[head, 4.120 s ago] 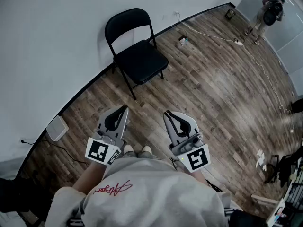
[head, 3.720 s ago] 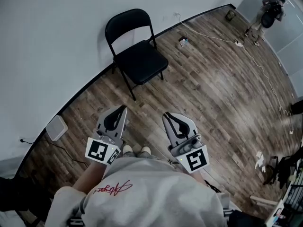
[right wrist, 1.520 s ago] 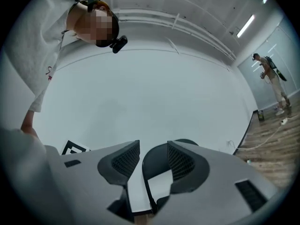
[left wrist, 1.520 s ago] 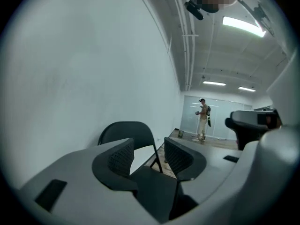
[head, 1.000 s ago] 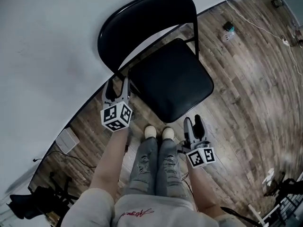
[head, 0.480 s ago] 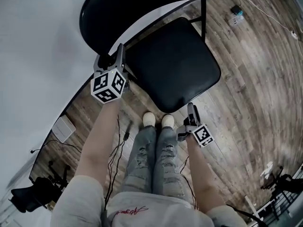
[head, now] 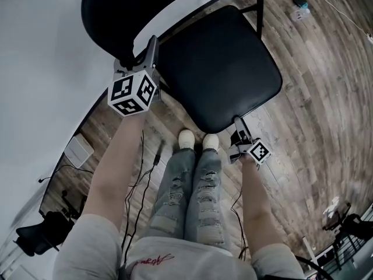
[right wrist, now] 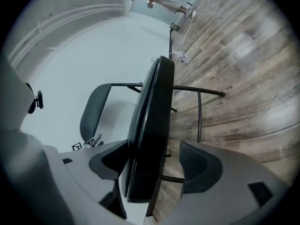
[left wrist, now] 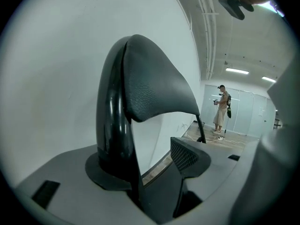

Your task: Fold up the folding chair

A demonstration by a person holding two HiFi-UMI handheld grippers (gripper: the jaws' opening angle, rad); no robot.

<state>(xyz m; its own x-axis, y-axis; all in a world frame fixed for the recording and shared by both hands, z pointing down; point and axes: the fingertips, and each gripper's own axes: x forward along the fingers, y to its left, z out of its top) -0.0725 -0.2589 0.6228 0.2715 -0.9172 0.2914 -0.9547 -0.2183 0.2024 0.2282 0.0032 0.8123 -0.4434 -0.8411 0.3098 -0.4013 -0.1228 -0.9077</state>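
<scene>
My right gripper (head: 238,123), jaws just opened wide, straddles the seat (head: 218,63) at its 5 o'clock edge; my left gripper (head: 141,53), jaws apart, flanks the backrest tube (left wrist: 110,125) at 9 o'clock.

**A bare studio-like workroom**

A wide wood-plank floor (head: 315,98) runs up to a plain white wall (head: 41,57). Dark equipment (head: 38,238) and a small white box (head: 77,150) sit low along that wall. It looks like a workplace rather than a home: strip lights (left wrist: 236,71) line the ceiling, and at the far end stands a glass partition (left wrist: 246,114) with a person (left wrist: 220,108) before it.
</scene>
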